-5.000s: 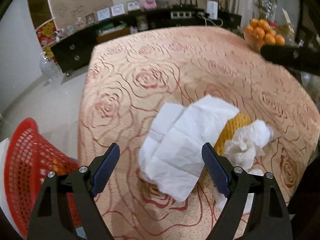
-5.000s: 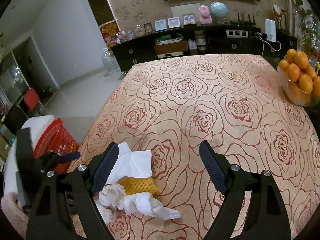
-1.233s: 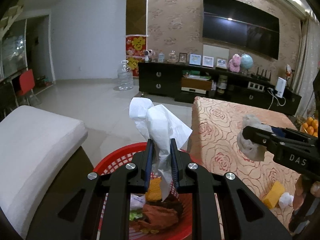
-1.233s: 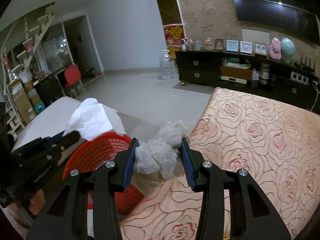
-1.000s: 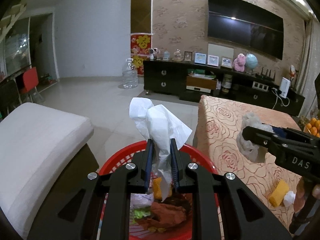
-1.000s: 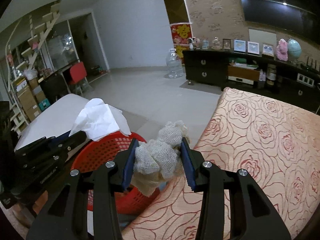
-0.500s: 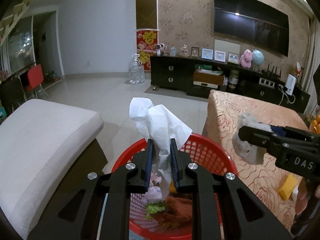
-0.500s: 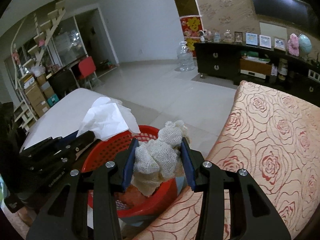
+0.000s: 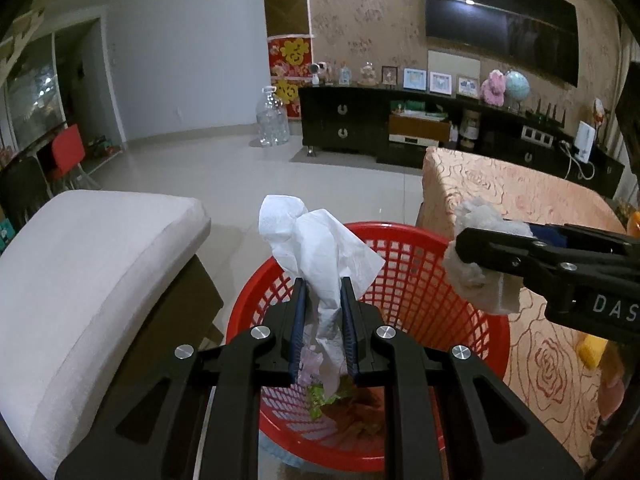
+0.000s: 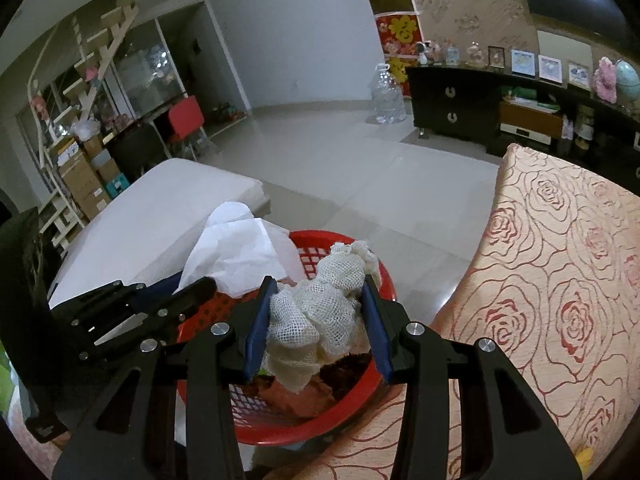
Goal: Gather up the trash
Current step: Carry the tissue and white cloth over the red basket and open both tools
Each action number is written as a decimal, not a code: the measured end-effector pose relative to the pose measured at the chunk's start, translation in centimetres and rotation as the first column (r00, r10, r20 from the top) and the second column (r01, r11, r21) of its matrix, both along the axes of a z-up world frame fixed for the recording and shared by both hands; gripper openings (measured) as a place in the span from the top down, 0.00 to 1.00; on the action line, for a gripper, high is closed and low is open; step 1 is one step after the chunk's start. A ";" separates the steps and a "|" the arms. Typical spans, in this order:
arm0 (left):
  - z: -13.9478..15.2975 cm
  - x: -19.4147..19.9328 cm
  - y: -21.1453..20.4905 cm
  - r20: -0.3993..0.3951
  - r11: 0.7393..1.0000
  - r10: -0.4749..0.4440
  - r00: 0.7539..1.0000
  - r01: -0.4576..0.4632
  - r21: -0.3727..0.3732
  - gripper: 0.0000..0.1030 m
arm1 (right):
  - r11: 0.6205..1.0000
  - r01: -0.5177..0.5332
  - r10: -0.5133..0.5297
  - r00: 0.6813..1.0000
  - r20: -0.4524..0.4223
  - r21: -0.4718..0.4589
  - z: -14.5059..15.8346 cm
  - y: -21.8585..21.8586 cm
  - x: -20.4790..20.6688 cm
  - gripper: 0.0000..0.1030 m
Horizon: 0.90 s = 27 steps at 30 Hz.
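Observation:
My left gripper (image 9: 322,286) is shut on a white tissue (image 9: 316,248) and holds it over the red mesh basket (image 9: 420,264). My right gripper (image 10: 317,288) is shut on a crumpled white mesh net (image 10: 320,308), above the same basket (image 10: 360,396). The right gripper shows in the left wrist view (image 9: 464,256) with the net (image 9: 476,276) over the basket's right rim. The left gripper with its tissue (image 10: 236,252) shows in the right wrist view. The basket holds brown and green scraps (image 9: 352,404).
A table with a rose-patterned cloth (image 10: 560,300) stands right of the basket; a yellow scrap (image 9: 592,348) lies on it. A white cushioned seat (image 9: 80,264) is at the left. A dark TV cabinet (image 9: 400,128) and a water jug (image 9: 273,122) stand beyond open tiled floor.
Both grippers have moved further over the basket with their loads, the right one coming in from the table side. Both stay shut.

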<state>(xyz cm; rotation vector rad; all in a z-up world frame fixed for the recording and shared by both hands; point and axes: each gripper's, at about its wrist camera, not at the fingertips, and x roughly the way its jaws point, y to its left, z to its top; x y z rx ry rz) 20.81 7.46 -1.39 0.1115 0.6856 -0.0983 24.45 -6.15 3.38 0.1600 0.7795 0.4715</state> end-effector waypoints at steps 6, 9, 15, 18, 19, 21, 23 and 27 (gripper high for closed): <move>-0.5 0.2 0.3 -0.023 1.000 0.003 1.000 -0.002 0.004 0.67 | 1.000 -0.015 0.015 1.000 -0.004 -0.004 -0.3 0.8 0.2 0.54; -0.6 0.1 0.3 -0.032 1.000 -0.009 0.999 0.009 0.006 0.45 | 1.000 -0.008 0.008 1.000 -0.008 -0.001 -0.4 0.7 0.4 0.46; -0.5 0.0 0.1 -0.019 1.000 -0.008 1.000 0.009 0.022 0.33 | 1.000 0.012 -0.012 1.000 -0.005 0.009 -0.2 0.3 0.2 0.36; -0.4 -0.1 0.5 -0.013 1.000 0.004 1.000 -0.004 0.013 0.32 | 1.000 0.025 -0.025 1.000 0.000 0.015 0.0 -0.1 0.1 0.35; -0.3 -0.1 0.6 -0.011 1.000 0.010 1.000 -0.010 0.008 0.32 | 0.999 0.029 -0.029 1.000 0.002 0.017 0.1 -0.3 0.1 0.35; -0.1 -0.1 0.8 -0.006 1.000 0.020 1.000 -0.020 -0.002 0.31 | 0.999 0.036 -0.036 0.999 0.004 0.018 0.3 -0.5 0.1 0.35; 0.1 -0.1 0.9 -0.001 1.000 0.028 1.000 -0.028 -0.009 0.31 | 0.999 0.043 -0.043 0.999 0.008 0.014 0.4 -0.8 -0.2 0.35; 0.5 -0.2 0.5 0.016 1.000 0.024 1.000 -0.024 -0.015 0.28 | 0.998 0.058 -0.058 0.998 0.014 -0.002 0.5 -1.4 -0.5 0.35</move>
